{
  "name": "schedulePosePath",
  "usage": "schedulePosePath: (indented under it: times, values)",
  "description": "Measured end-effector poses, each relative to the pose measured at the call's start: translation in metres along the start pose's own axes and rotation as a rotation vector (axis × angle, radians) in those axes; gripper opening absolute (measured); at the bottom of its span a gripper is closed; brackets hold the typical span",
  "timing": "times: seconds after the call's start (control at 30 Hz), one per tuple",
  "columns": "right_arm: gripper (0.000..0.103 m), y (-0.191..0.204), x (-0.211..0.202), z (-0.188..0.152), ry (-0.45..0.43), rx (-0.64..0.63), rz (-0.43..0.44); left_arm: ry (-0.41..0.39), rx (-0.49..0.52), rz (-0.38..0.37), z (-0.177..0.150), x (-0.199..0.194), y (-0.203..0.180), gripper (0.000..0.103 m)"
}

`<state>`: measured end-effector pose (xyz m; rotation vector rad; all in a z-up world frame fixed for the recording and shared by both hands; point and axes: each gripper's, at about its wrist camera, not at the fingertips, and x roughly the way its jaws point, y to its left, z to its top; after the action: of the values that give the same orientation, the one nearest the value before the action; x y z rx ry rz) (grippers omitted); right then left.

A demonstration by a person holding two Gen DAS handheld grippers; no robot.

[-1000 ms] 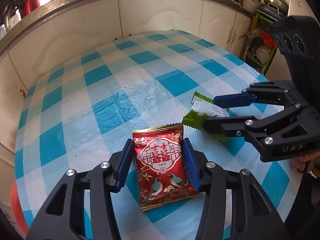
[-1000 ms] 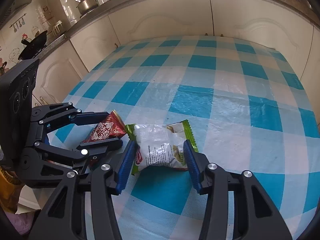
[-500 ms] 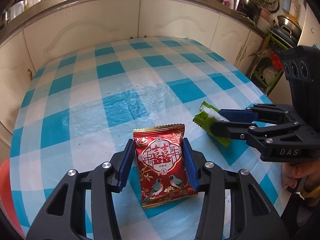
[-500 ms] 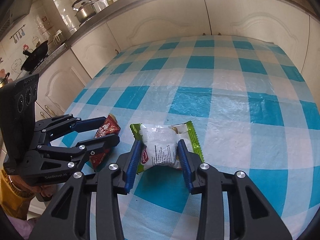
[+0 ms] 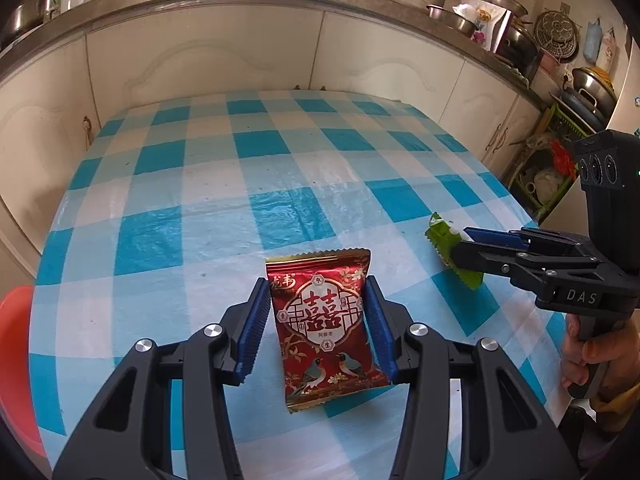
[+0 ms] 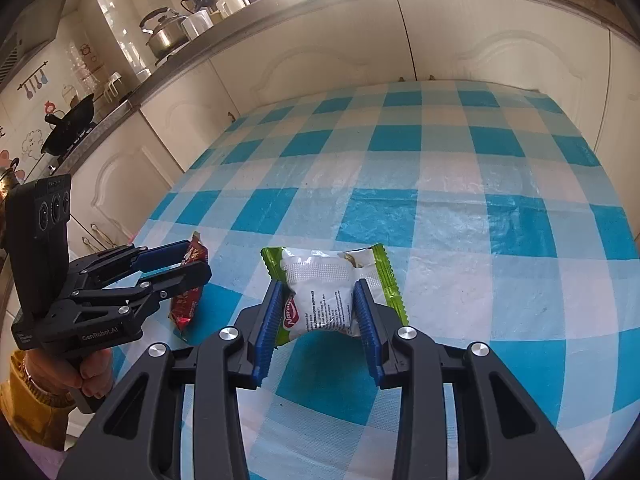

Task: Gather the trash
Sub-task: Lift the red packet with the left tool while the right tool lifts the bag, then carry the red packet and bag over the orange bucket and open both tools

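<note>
My left gripper (image 5: 318,300) is shut on a red snack packet (image 5: 324,324) with gold print and birds, held just above the checked tablecloth (image 5: 280,168). My right gripper (image 6: 316,294) is shut on a green and white snack wrapper (image 6: 324,292), squeezing its middle, also lifted off the cloth. In the left wrist view the right gripper (image 5: 466,242) shows at the right, holding the green wrapper (image 5: 442,236). In the right wrist view the left gripper (image 6: 196,258) shows at the left with the red packet (image 6: 188,304).
The table is round with a blue and white checked cloth (image 6: 440,184). White kitchen cabinets (image 5: 200,52) curve behind it, with pots and cups on the counter (image 6: 168,40). A red object (image 5: 14,360) sits past the table's left edge.
Both grippers have closed tighter on their packets and risen, pulling back from the table. The green wrapper is now pinched narrower. The two grippers have moved further apart.
</note>
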<state>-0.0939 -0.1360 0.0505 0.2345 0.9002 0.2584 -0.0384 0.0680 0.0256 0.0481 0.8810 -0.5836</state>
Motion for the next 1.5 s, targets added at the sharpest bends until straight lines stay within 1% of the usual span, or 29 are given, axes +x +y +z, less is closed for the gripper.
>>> schedulePosePath:
  times: [0.43,0.87,1.5]
  values:
    - [0.038,0.032,0.008,0.016,0.0,-0.062,-0.014,-0.059,-0.08,0.039,-0.004,-0.027,0.04,0.049]
    - [0.038,0.07,0.025,0.033,0.014,-0.129,0.009,-0.108,-0.158,0.08,-0.009,-0.05,0.081,0.049]
    - [0.038,0.123,0.059,0.046,0.06,-0.228,0.048,-0.138,-0.217,0.19,-0.017,-0.078,0.134,0.049]
